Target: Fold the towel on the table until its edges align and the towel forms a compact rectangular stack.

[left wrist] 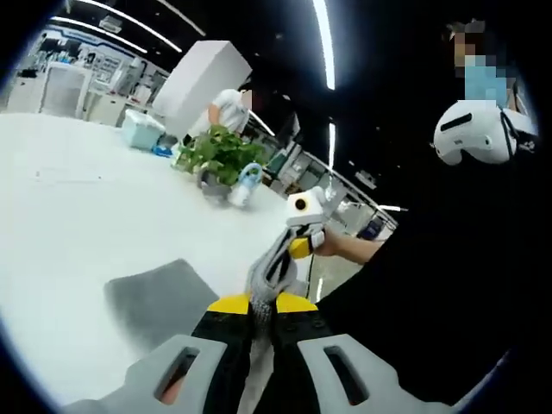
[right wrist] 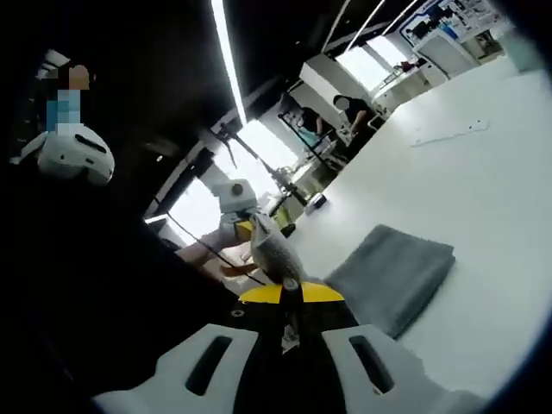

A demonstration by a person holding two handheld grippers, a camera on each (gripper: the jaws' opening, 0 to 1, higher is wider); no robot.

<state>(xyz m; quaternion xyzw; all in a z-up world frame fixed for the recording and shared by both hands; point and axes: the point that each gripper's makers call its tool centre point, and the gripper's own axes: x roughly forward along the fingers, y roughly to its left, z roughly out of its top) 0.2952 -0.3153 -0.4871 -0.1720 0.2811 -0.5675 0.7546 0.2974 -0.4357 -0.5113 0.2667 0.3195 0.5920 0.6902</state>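
Towel lies partly folded on the white bench, one edge lifted clear and stretched taut between both tools. Left tool is clamped on the cloth; so is right tool. Its long axis runs tool to tool, above the bench edge. Risk, as I judge it — uneven pull slips a corner, skewing the fold.

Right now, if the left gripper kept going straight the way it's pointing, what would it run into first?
Probably the right gripper. The left gripper is shut on the grey towel, which stretches straight ahead to the right gripper, also clamped on it. Depth is hard to judge.
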